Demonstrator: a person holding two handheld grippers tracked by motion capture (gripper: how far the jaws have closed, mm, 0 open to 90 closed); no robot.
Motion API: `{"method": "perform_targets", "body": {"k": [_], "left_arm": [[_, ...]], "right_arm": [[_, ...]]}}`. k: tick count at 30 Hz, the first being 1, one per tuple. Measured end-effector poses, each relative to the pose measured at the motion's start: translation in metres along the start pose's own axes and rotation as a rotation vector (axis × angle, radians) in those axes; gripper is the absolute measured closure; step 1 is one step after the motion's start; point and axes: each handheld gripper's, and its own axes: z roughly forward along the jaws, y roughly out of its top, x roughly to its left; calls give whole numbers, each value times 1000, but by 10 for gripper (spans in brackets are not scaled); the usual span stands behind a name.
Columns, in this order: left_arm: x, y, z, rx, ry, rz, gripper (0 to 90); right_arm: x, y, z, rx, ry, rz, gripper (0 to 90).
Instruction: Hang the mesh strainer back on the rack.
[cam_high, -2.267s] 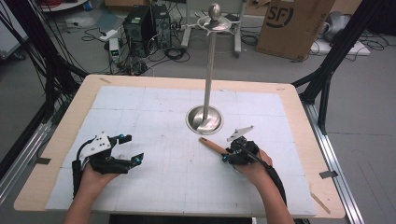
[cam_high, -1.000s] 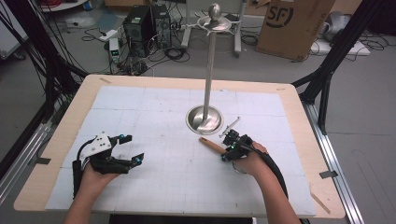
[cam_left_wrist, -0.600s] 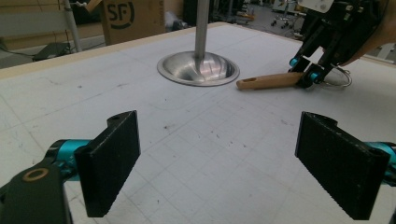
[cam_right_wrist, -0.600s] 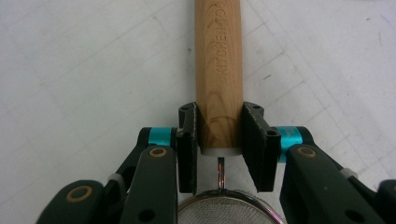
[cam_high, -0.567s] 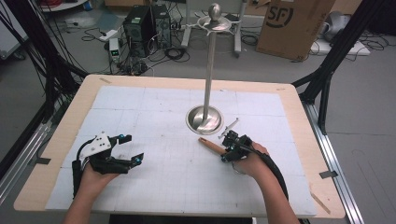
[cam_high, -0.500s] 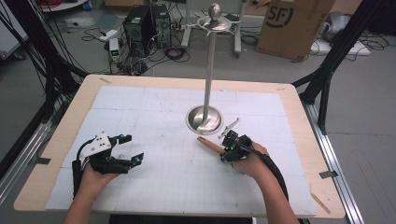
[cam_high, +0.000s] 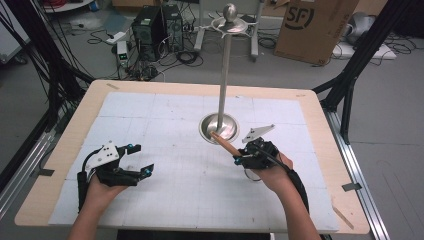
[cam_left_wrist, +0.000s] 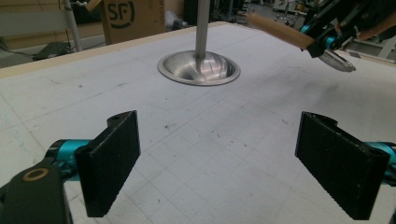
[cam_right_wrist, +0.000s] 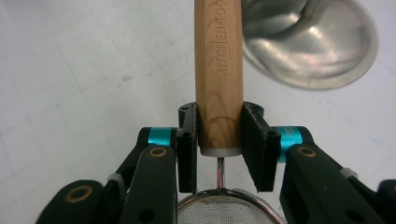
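Note:
My right gripper (cam_high: 239, 159) is shut on the wooden handle (cam_high: 223, 142) of a small mesh strainer. The handle points left and away, and its tip reaches the rim of the metal stand's dish base (cam_high: 218, 127). In the right gripper view the pads (cam_right_wrist: 187, 140) clamp the handle (cam_right_wrist: 219, 70) near its lower end, above the strainer's mesh (cam_right_wrist: 224, 210). My left gripper (cam_high: 142, 158) rests at the front left of the table, open, with nothing between its pads (cam_left_wrist: 112, 158). Ahead of it are the stand's base (cam_left_wrist: 198, 67) and the raised handle (cam_left_wrist: 278, 30).
The stand's thin pole (cam_high: 225, 75) rises from the dish to a hooked ring and ball top (cam_high: 230, 17). A white gridded mat (cam_high: 175, 115) covers the wooden table. Black frame posts (cam_high: 350, 75) flank the table, and a cardboard box (cam_high: 312, 27) sits on the floor behind.
My right gripper has lifted, carrying the strainer handle up and toward the stand's base. The left gripper has stayed in place.

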Motion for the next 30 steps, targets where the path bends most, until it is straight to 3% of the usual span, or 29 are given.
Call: {"method": "perform_targets", "body": {"k": [4, 10, 25, 30], "left_arm": [[0, 0, 0, -1, 0, 0, 145], [0, 0, 0, -1, -1, -2, 146], [0, 0, -1, -6, -1, -3, 145], [0, 0, -1, -5, -2, -3, 145]], "right_arm": [[-2, 1, -13, -92, -1, 15, 686], [-5, 4, -27, -179, -16, 24, 685], [-5, 22, -55, -328, -25, 7, 685], [-6, 29, -61, -353, -20, -7, 684]]}}
